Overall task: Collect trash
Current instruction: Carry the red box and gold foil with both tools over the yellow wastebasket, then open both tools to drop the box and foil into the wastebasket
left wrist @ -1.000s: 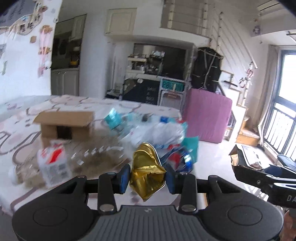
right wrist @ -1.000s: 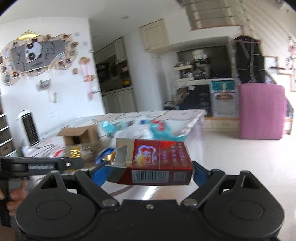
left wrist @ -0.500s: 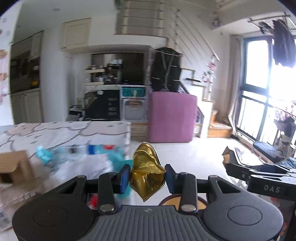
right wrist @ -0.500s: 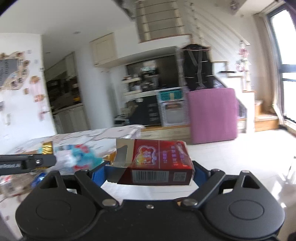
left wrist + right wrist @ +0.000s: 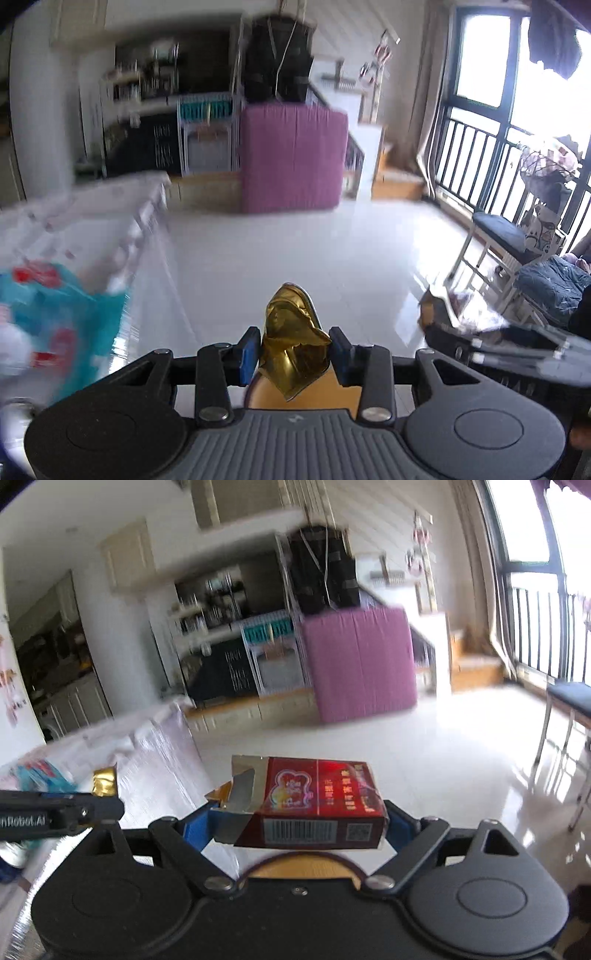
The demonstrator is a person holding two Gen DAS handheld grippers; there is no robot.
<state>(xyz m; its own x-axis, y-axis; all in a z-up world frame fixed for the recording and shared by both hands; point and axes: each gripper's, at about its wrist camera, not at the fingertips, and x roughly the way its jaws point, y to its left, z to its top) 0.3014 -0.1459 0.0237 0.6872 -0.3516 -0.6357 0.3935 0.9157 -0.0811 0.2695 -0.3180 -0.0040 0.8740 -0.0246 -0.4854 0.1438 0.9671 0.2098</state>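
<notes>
Between the blue pads of the left gripper [image 5: 294, 352] sits a crumpled piece of gold foil wrapper [image 5: 293, 341], pinched on both sides and standing up above the fingers, clear of any surface. The right gripper [image 5: 295, 821] is clamped wide on a red cigarette pack [image 5: 314, 805], held lengthwise with its barcode edge toward the camera and its torn, open lid end at the left pad; the pack also hangs in the air, above the floor. Just under each load, close to the gripper body, shows a curved tan rim [image 5: 303, 867]; what it belongs to cannot be told.

In the right wrist view the left gripper reaches in from the left edge, its gold foil showing at the tip, just beside the corner of a table [image 5: 155, 746] covered with a pale patterned cloth. In the left wrist view that table's near edge carries blurred teal and red packaging [image 5: 55, 302], still lying on the cloth. The right gripper appears at the right edge of the left wrist view, blurred.

Beyond the table's end lies a glossy white tiled floor [image 5: 314, 251]. Across it stands a purple folded mat [image 5: 291, 158], upright against a low step, with dark shelving behind. A tall window with black railing [image 5: 491, 155] runs along the right, and a white chair with a dark cushion [image 5: 498, 229] stands beside it.
</notes>
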